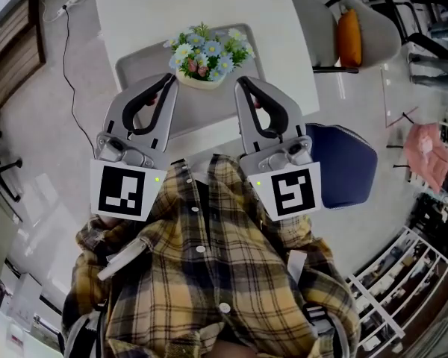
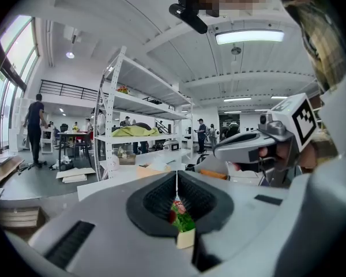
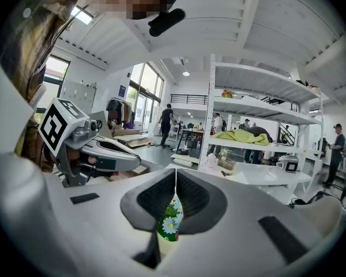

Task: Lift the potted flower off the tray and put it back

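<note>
The potted flower (image 1: 205, 53), blue, white and pink blooms in a cream pot, stands on the grey tray (image 1: 133, 64) on a white table. My left gripper (image 1: 168, 80) hovers just short of the pot's left side, jaws shut with nothing in them. My right gripper (image 1: 241, 82) does the same at the pot's right, also shut and empty. In the left gripper view the jaws (image 2: 176, 181) meet and the pot (image 2: 183, 229) peeks through below them. In the right gripper view the shut jaws (image 3: 175, 179) leave a sliver of blue and white flowers (image 3: 170, 221) showing.
The white table (image 1: 179, 2) runs away from me. A chair with an orange cushion (image 1: 349, 37) stands at its right, a dark blue seat (image 1: 345, 164) nearer me. A cable (image 1: 73, 88) trails over the floor at left. White shelving (image 2: 132, 120) and distant people fill both gripper views.
</note>
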Action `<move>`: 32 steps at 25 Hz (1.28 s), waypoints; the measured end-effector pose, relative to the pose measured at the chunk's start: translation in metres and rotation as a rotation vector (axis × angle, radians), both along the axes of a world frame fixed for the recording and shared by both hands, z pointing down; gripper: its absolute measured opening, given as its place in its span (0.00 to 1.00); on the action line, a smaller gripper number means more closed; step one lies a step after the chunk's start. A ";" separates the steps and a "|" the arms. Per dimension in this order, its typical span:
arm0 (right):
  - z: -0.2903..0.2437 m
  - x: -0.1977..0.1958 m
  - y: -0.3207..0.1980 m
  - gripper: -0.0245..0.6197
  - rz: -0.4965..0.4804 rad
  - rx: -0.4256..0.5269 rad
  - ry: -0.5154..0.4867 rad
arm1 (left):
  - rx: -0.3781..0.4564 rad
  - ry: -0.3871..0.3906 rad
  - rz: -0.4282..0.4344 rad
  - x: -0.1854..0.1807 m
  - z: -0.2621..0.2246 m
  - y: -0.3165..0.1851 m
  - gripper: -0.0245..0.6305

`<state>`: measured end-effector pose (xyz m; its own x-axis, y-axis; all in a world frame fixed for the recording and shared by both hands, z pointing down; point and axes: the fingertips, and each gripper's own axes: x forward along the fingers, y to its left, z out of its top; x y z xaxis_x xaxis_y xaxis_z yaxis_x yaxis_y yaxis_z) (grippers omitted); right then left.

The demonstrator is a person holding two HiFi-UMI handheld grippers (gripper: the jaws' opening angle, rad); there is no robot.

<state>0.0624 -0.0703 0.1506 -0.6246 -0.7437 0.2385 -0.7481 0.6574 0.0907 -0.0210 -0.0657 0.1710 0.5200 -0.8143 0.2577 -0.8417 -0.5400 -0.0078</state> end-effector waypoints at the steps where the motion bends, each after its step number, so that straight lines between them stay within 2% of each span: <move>1: 0.002 0.000 -0.001 0.04 -0.004 -0.004 -0.003 | -0.002 -0.005 0.007 0.001 0.003 0.000 0.05; 10: 0.015 0.004 -0.003 0.04 -0.047 -0.066 -0.024 | -0.021 -0.036 0.021 0.006 0.019 -0.001 0.06; 14: 0.025 0.005 -0.005 0.05 -0.056 -0.095 -0.041 | -0.023 -0.063 0.032 0.006 0.029 -0.002 0.10; 17: 0.032 0.003 -0.006 0.11 -0.069 -0.122 -0.053 | -0.050 -0.050 0.022 0.004 0.039 -0.003 0.12; 21: 0.038 0.001 -0.006 0.14 -0.084 -0.136 -0.063 | -0.078 -0.032 0.032 0.005 0.052 -0.005 0.15; 32: 0.084 0.000 -0.003 0.26 -0.109 -0.225 0.008 | -0.132 -0.049 0.057 0.004 0.089 -0.009 0.25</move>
<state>0.0622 -0.0738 0.2342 -0.6954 -0.5998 0.3958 -0.6718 0.7382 -0.0616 -0.0173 -0.0742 0.2600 0.5482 -0.7416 0.3866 -0.8102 -0.5857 0.0255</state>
